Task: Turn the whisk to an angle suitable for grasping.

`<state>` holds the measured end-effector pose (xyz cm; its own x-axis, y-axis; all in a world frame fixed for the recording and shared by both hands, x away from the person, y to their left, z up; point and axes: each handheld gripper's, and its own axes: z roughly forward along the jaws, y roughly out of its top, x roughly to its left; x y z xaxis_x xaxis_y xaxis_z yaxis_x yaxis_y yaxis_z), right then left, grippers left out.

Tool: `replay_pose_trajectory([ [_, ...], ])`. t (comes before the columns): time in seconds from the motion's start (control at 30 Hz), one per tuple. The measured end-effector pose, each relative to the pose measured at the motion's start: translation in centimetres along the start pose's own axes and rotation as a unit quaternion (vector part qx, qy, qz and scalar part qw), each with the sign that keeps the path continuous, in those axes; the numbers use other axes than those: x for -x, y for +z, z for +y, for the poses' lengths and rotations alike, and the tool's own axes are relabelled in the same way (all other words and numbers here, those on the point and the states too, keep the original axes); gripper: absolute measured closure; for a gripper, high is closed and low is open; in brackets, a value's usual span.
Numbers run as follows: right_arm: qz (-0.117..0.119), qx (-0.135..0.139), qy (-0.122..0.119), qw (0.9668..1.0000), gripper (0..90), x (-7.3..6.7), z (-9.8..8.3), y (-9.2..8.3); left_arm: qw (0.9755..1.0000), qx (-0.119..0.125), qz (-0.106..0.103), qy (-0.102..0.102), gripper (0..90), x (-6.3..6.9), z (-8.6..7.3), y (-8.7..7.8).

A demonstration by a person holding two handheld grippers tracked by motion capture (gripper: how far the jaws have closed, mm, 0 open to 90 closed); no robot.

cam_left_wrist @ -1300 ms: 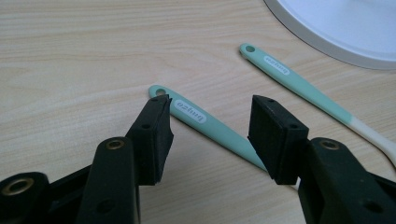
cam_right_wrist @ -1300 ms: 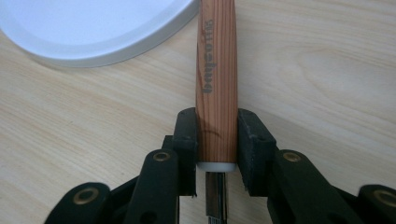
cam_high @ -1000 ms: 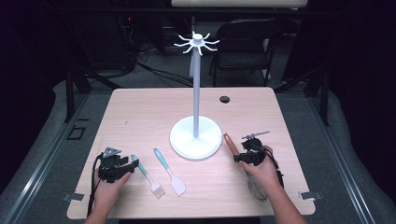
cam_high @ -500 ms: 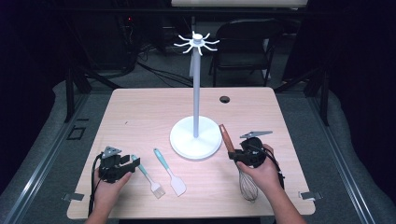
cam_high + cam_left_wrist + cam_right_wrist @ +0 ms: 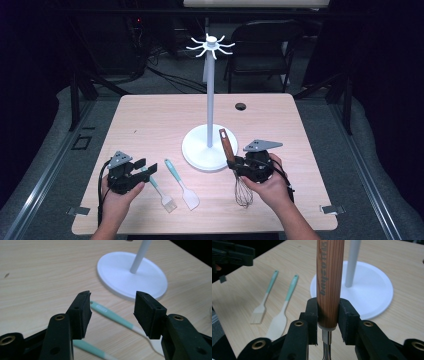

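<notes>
whisk is clamped in the right gripper low on its wooden handle, right by the white stand's base, wires hanging toward the table. main risk imo: the long handle swings and knocks the pole, or it pivots in the pads. left gripper is spread wide with nothing in it, over the teal brush and spatula.
</notes>
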<state>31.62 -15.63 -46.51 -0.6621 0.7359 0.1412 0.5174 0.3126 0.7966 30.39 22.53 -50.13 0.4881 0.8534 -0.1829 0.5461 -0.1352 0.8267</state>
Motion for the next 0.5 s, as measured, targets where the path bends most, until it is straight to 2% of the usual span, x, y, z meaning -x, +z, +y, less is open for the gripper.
replay_pose_trajectory([
  [0.03,0.012,0.014,-0.005,0.9998,71.4,-0.4,0.1,0.1,1.0000,0.002,-0.009,0.004,46.9,0.5,0.3,0.0],
  [0.2,0.031,0.032,-0.026,0.9986,71.3,-1.2,0.2,0.2,0.9976,0.026,-0.049,0.040,47.1,3.6,2.2,0.0],
  [0.27,0.040,0.043,-0.036,0.9976,71.3,-1.9,0.3,0.6,0.9943,0.037,-0.079,0.062,46.6,5.8,3.6,0.4],
  [0.3,0.040,0.043,-0.036,0.9976,71.3,-1.9,0.3,0.6,0.9943,0.037,-0.079,0.062,46.6,5.8,3.6,0.4],
  [0.37,0.043,0.049,-0.051,0.9966,71.3,-2.7,0.1,1.0,0.9913,0.042,-0.103,0.070,46.6,7.2,4.5,0.9],
  [0.5,0.050,0.052,-0.061,0.9955,71.3,-3.3,-0.2,1.5,0.9861,0.040,-0.143,0.075,48.4,9.3,5.4,2.4],
])
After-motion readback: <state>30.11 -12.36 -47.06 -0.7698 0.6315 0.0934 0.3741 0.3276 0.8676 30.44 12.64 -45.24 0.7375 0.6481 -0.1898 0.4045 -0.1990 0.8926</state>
